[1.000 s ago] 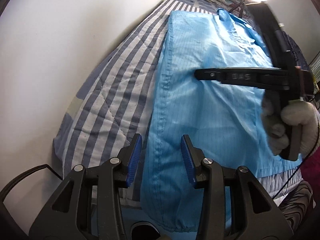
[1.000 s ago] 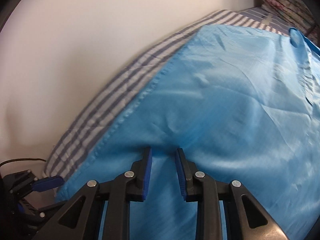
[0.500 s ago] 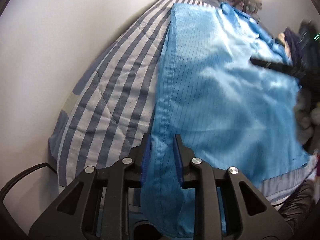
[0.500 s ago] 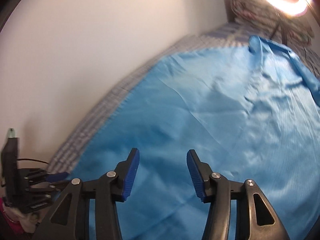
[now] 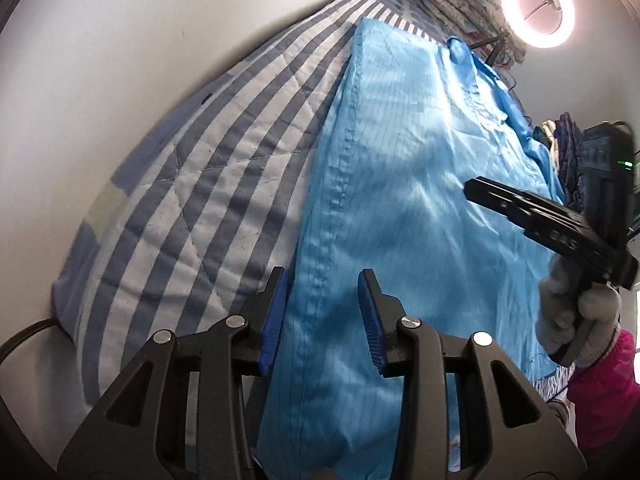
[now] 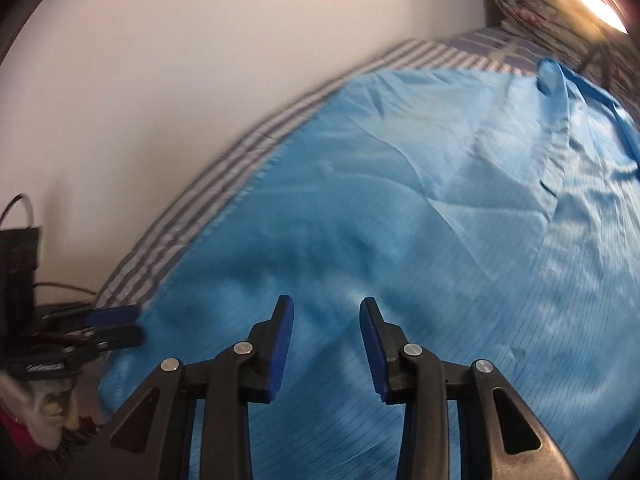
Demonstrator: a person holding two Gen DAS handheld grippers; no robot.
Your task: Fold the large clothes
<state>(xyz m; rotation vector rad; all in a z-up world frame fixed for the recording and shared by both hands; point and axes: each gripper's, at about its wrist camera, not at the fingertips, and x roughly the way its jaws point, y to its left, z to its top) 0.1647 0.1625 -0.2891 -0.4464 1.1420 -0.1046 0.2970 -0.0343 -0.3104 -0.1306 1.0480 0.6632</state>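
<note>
The left hand-held gripper (image 5: 322,322), pinched on the seamed edge of the blue garment (image 5: 416,184) half a second ago, has just let its jaws part; they now straddle that edge without pressing it. The right hand-held gripper (image 6: 326,338) has just narrowed yet stands apart and empty above the cloth. Likely a fold is just laid; the garment lies flat on the striped bed (image 5: 192,184).

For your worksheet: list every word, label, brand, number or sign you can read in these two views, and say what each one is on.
"DAS": pale letters on the black body of the right gripper, seen upside down in the left wrist view; the reading is uncertain.
Pale lettering on the black band of the left gripper, at the left edge of the right wrist view: too blurred to read.
</note>
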